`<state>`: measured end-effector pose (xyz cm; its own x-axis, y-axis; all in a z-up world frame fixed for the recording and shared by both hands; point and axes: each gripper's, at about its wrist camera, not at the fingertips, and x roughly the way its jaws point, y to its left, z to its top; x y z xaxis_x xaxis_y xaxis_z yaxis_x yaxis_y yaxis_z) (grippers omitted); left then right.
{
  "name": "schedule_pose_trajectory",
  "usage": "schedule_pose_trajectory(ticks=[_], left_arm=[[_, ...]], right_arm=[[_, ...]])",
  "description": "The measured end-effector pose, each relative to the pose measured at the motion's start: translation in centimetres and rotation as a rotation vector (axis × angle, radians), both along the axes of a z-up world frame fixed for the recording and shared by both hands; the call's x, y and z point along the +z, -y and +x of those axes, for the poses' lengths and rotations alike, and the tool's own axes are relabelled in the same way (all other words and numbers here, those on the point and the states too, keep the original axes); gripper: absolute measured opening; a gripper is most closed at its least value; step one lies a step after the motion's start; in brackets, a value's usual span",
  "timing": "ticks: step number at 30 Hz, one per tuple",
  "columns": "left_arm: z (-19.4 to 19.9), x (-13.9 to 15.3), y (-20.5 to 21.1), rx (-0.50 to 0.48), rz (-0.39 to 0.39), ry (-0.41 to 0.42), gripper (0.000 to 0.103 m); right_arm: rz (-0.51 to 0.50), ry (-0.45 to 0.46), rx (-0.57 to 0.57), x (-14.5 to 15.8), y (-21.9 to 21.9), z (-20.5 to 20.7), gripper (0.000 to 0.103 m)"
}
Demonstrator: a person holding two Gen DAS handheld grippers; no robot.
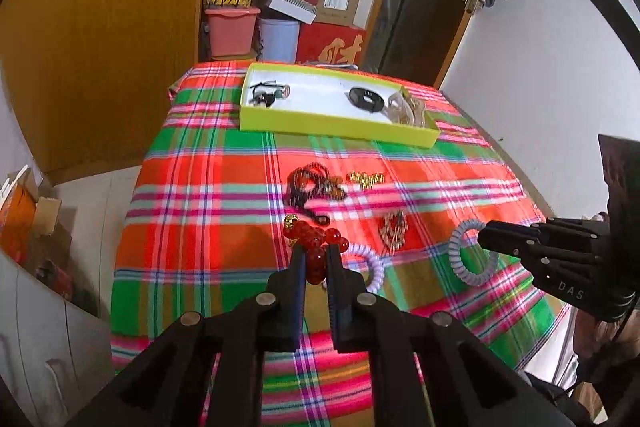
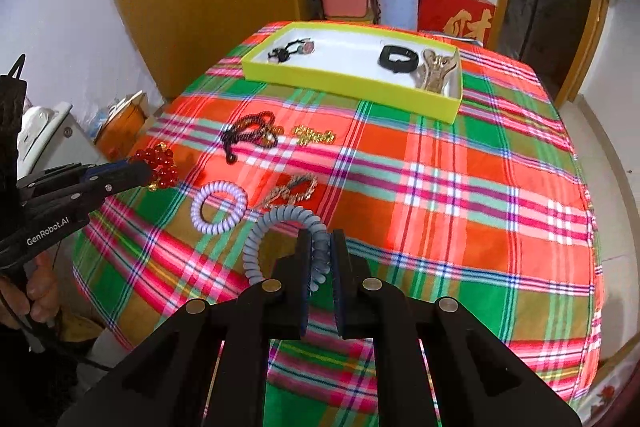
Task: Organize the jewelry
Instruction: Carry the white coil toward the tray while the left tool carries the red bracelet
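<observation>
Left wrist view: the left gripper (image 1: 317, 259) is clamping its jaws on the red bead bracelet (image 1: 316, 241) above the plaid worktop (image 1: 440, 187), while the right gripper (image 2: 321, 251) is pinching a blue-grey coil hair tie (image 2: 280, 223). Judging the step, both are carrying to the yellow-green tray (image 2: 352, 79); keeping grips firm and clearing its near wall before releasing should work best.

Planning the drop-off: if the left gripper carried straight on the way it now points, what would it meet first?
Probably the dark beaded necklace on the plaid tablecloth, before the yellow-green tray; depth is unclear. The left gripper holds the red bead bracelet.
</observation>
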<state>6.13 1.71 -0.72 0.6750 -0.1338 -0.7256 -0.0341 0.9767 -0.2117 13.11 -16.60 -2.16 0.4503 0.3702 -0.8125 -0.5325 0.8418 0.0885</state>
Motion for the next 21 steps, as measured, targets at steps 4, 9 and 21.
schedule_pose_trajectory(ticks=[4, 9, 21], left_arm=[[1.4, 0.7, -0.2, 0.001, -0.007, 0.012, 0.009], [3.9, 1.6, -0.5, 0.003, -0.009, 0.032, 0.009], [12.1, 3.1, -2.3, 0.003, -0.001, 0.069, 0.009]], right_arm=[[0.006, 0.018, -0.010, 0.6, 0.1, 1.0, 0.009], [0.015, 0.043, -0.028, 1.5, 0.0, 3.2, 0.009], [0.029, 0.106, -0.072, 3.1, -1.7, 10.6, 0.009]])
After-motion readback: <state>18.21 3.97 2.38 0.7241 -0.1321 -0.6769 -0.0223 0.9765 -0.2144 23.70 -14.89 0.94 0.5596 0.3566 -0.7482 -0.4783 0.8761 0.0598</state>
